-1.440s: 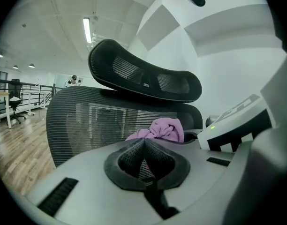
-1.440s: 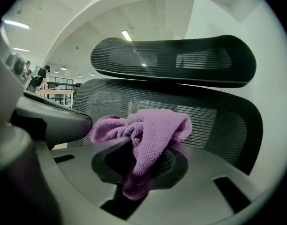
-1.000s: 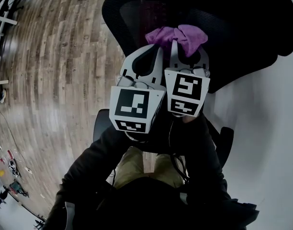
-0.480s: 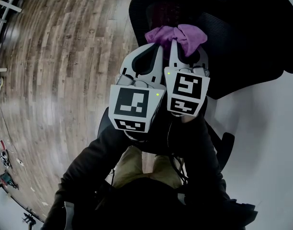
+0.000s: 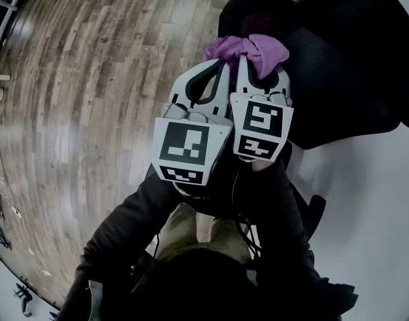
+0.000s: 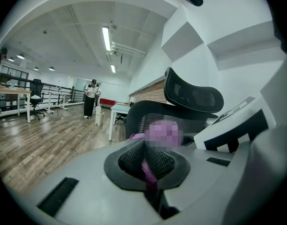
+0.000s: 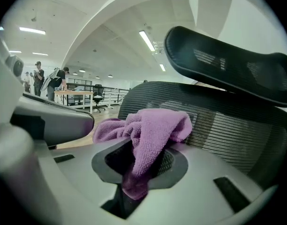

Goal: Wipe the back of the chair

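Note:
A black mesh office chair (image 5: 338, 59) stands in front of me; its back (image 7: 228, 125) and curved headrest (image 7: 228, 64) fill the right gripper view. A purple cloth (image 5: 248, 49) is bunched just before the chair back. My right gripper (image 5: 258, 69) is shut on the cloth (image 7: 148, 135), which drapes over its jaws. My left gripper (image 5: 208, 79) sits tight against the right one, shut on a strip of the same cloth (image 6: 150, 172). In the left gripper view the chair back (image 6: 148, 111) and the headrest (image 6: 192, 95) lie just beyond the cloth.
Wooden floor (image 5: 91, 79) spreads to the left. White floor or wall (image 5: 365, 199) is at the right. A second chair's armrest (image 5: 315, 202) is near my legs. Far off stand people (image 6: 90, 97), a white table (image 6: 120, 109) and desks (image 7: 75, 97).
In the head view the chair back has slid to the right and more wooden floor shows. Both grippers keep the same pose and stay closed on the cloth.

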